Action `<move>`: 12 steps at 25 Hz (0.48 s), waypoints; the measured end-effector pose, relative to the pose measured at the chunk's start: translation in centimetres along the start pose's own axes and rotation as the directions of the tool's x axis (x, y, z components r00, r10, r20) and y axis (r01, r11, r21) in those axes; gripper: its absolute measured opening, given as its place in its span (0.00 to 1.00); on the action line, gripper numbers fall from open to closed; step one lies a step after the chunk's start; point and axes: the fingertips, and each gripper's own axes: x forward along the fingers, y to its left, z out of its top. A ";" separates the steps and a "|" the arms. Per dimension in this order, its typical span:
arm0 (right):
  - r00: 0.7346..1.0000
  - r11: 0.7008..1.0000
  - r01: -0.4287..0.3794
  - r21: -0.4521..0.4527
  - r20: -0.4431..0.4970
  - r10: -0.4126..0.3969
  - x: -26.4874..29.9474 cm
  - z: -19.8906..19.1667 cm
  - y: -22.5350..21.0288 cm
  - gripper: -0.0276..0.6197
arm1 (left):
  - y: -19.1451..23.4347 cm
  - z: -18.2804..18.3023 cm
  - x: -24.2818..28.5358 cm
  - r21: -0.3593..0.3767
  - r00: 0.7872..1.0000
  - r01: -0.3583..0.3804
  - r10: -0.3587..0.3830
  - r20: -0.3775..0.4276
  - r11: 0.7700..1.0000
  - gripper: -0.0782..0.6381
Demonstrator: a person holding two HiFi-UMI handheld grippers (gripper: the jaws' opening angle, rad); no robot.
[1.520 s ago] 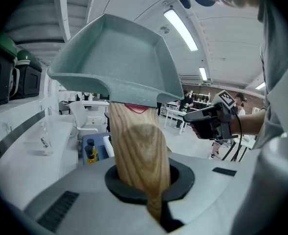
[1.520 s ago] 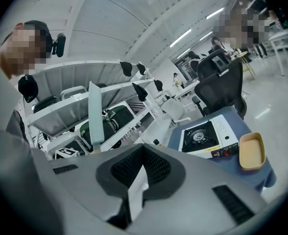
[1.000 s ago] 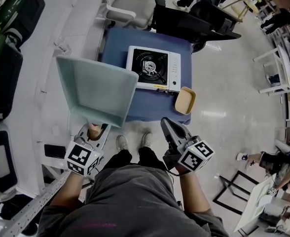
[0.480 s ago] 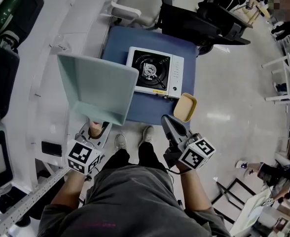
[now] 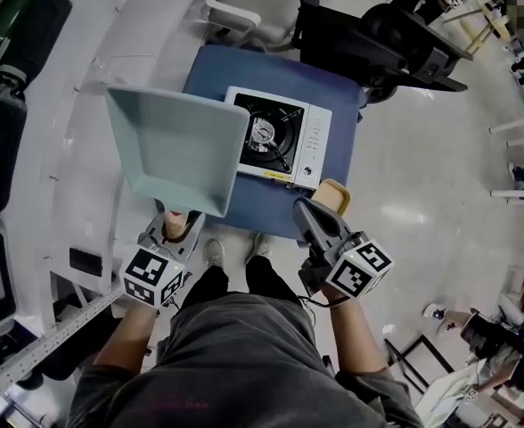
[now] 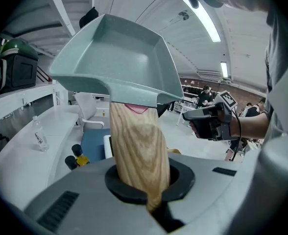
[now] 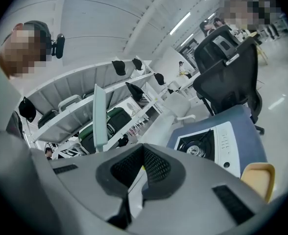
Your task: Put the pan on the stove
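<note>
The pan (image 5: 177, 154) is square and pale teal, with a wooden handle (image 6: 138, 151). My left gripper (image 5: 175, 230) is shut on that handle and holds the pan up in the air, over the left edge of the blue table (image 5: 244, 69). In the left gripper view the pan (image 6: 117, 58) tilts up above the jaws of the left gripper (image 6: 145, 182). The white single-burner stove (image 5: 280, 136) sits on the table, just right of the pan. My right gripper (image 5: 305, 210) is shut and holds nothing, near the table's front right corner. In the right gripper view, the stove (image 7: 207, 143) lies beyond the right gripper (image 7: 139, 180).
A beige dish (image 5: 335, 194) lies at the table's front right corner, beside my right gripper. A black office chair (image 5: 378, 34) and a white chair (image 5: 244, 7) stand behind the table. White curved shelving (image 5: 66, 150) with green-black cases (image 5: 12, 25) runs along the left.
The table and stove have drawn nearer in the head view. The pan stays in the left gripper, now overlapping the stove's left edge. The right gripper now reaches the beige dish.
</note>
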 end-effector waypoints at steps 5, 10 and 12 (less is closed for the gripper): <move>1.000 1.000 -0.011 0.018 -0.016 0.011 0.0 1.1 -3.1 0.05 | -0.6 0.5 3.2 -0.008 0.999 -0.009 0.009 -0.036 1.000 0.11; 0.999 0.999 -0.015 0.048 -0.032 0.016 0.3 1.5 -5.6 0.05 | -1.0 0.3 6.5 -0.018 0.997 -0.002 0.000 -0.082 1.000 0.11; 0.999 0.998 -0.014 0.058 -0.036 0.016 0.4 1.6 -6.5 0.05 | -1.1 0.1 7.8 -0.030 0.995 0.004 -0.007 -0.102 1.000 0.11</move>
